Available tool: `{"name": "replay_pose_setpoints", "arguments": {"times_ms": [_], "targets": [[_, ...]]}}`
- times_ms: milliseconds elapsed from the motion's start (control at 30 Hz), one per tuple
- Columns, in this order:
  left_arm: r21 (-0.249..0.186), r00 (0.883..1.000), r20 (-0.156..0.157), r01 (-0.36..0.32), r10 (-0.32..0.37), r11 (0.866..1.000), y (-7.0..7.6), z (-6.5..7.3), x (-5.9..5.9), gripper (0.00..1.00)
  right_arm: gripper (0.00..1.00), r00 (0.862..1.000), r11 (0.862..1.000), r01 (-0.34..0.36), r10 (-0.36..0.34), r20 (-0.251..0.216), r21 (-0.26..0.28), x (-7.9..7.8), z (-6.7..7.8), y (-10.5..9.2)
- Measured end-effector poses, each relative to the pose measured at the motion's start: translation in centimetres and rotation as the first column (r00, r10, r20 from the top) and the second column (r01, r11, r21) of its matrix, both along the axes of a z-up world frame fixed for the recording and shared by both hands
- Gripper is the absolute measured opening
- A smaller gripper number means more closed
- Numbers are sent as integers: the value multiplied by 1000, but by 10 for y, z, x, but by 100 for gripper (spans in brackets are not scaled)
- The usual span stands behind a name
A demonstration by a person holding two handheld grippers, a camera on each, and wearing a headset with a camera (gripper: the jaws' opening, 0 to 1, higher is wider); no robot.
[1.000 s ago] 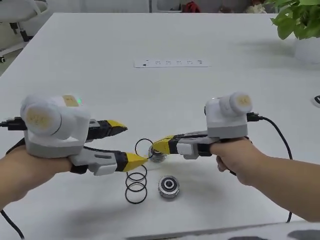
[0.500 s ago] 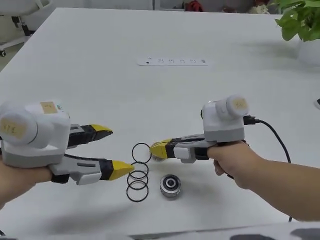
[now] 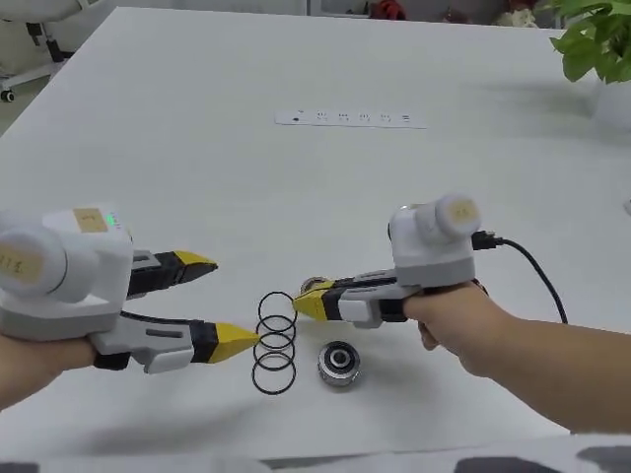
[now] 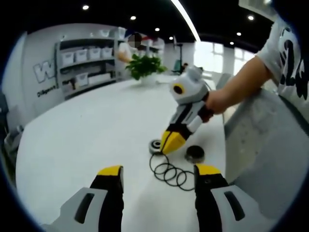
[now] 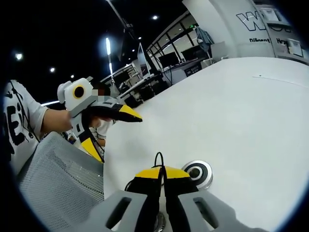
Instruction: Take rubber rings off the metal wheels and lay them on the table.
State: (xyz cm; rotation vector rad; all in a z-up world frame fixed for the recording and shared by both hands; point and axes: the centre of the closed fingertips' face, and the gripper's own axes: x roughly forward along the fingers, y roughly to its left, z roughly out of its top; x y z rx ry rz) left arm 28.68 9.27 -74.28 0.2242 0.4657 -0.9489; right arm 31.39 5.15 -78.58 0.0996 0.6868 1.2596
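Thin black rubber rings (image 3: 274, 341) lie flat in a short overlapping row near the table's (image 3: 197, 118) front edge. One metal wheel (image 3: 337, 363), dark in the centre, lies flat just right of them. A second wheel (image 3: 314, 288) sits just behind, partly hidden.

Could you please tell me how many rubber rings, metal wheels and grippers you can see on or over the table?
Rubber rings: 3 (one pinched by the right gripper)
Metal wheels: 2
Grippers: 2 (the left gripper is the other)
Total: 7
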Motion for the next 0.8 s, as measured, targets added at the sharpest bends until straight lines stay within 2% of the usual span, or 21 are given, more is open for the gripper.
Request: {"name": "replay_pose_setpoints", "arguments": {"times_ms": [533,800], "targets": [[7,1000,-4,-11,11,1000,5,-3,-1,59,0,997,998,-23,28,71,-64,4,-3,2],[6,1000,-7,-7,7,1000,2,-3,-3,59,1,994,996,-31,40,101,-86,7,-4,4]]}}
